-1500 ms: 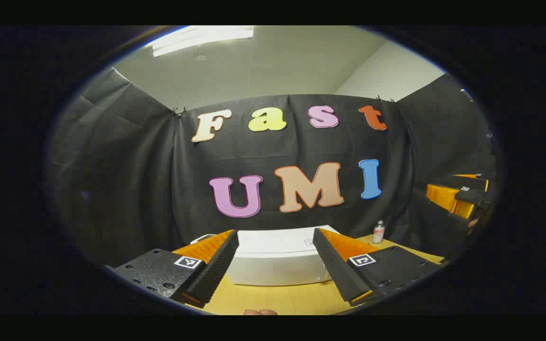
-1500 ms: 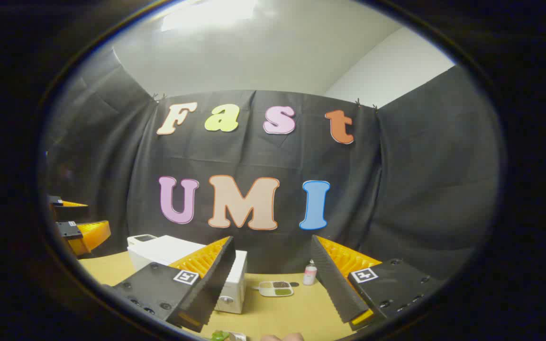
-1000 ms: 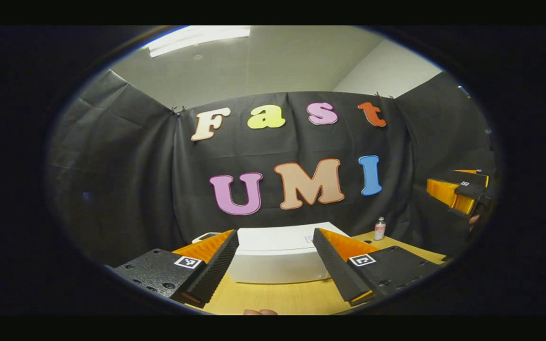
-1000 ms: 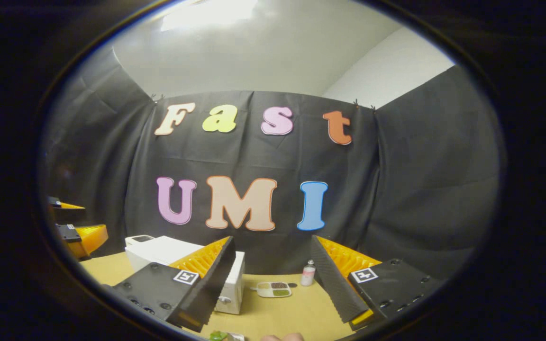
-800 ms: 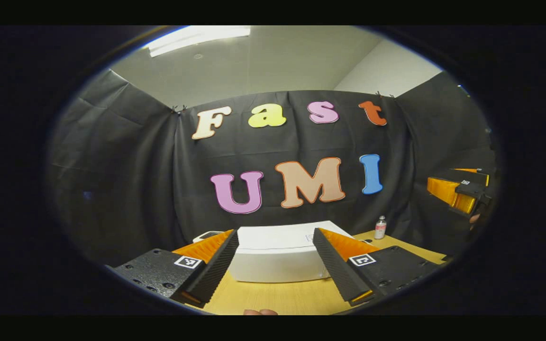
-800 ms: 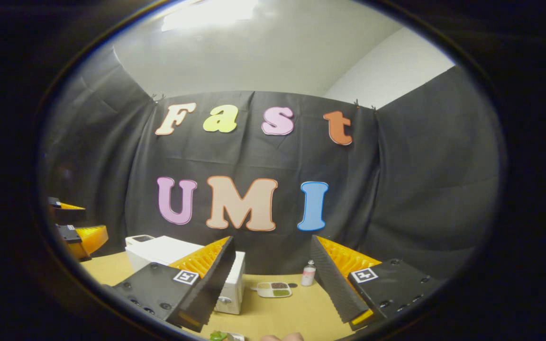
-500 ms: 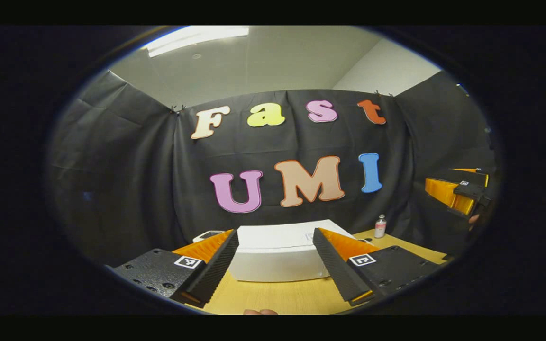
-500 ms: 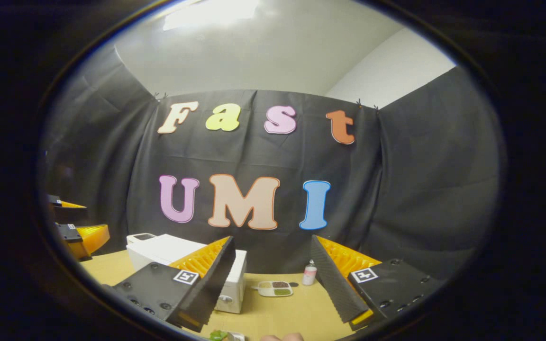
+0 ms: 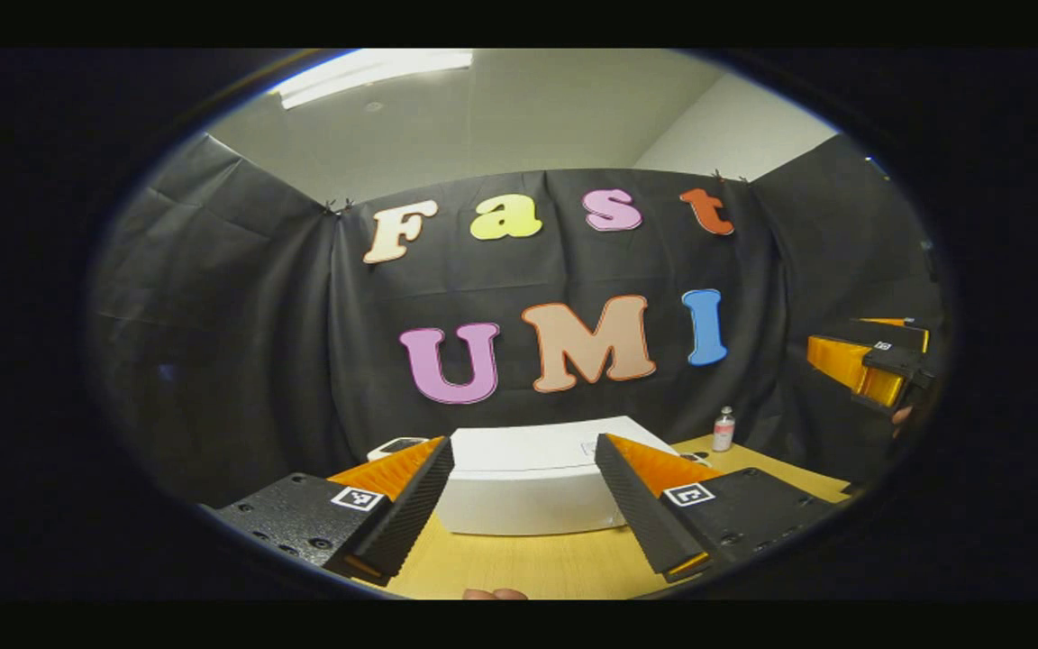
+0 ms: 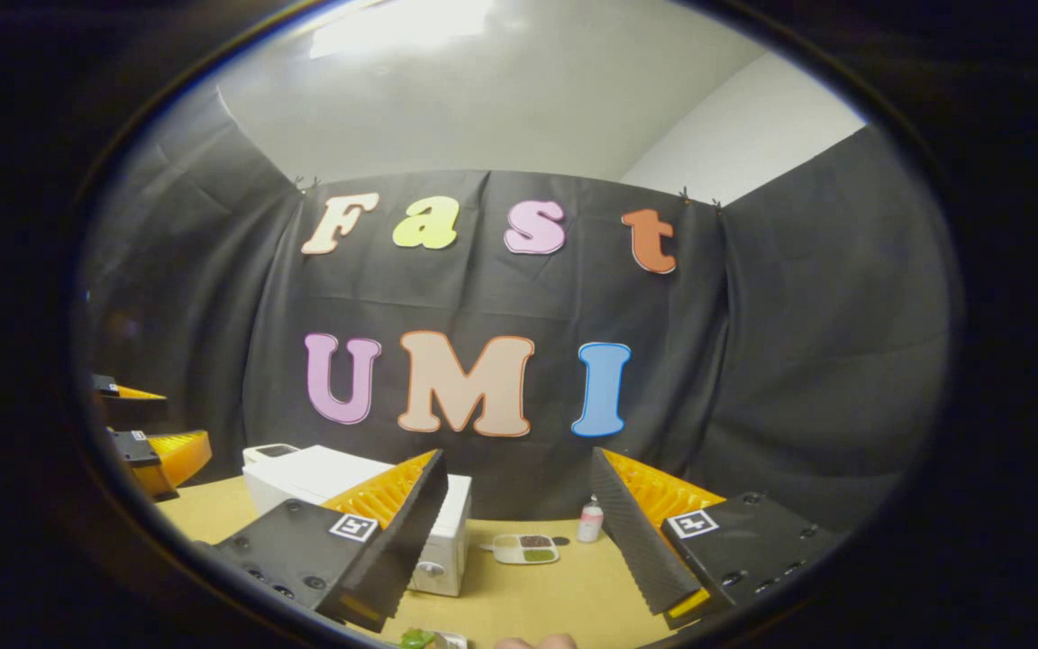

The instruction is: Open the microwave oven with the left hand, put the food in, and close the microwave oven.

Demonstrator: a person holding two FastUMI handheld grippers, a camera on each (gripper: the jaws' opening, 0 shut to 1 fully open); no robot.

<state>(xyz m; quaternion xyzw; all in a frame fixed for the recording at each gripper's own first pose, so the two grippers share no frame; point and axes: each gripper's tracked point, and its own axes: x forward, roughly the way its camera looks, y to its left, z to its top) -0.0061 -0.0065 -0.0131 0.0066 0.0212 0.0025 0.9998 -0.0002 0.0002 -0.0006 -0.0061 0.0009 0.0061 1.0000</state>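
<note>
A white microwave (image 9: 528,482) stands shut on the wooden table (image 9: 537,563), straight ahead of my left gripper (image 9: 523,443). That gripper is open, holds nothing, and hovers short of the oven. In the right gripper view the microwave (image 10: 321,478) sits at the left, its knob (image 10: 430,570) facing the table's middle. My right gripper (image 10: 519,456) is open and empty above the table. A bit of green food (image 10: 414,639) peeks in at the bottom edge below it. Each gripper also appears in the other's view: the right gripper (image 9: 848,344) far right, the left gripper (image 10: 145,424) far left.
A small bottle (image 10: 588,523) and a little divided dish (image 10: 525,548) stand near the back wall, right of the microwave. A small white device (image 9: 397,444) lies behind the oven's left side. Black cloth walls close in the table on three sides.
The left gripper view has drifted slightly, so the microwave shows a little higher and more of its top. Both grippers stay open and nearly still.
</note>
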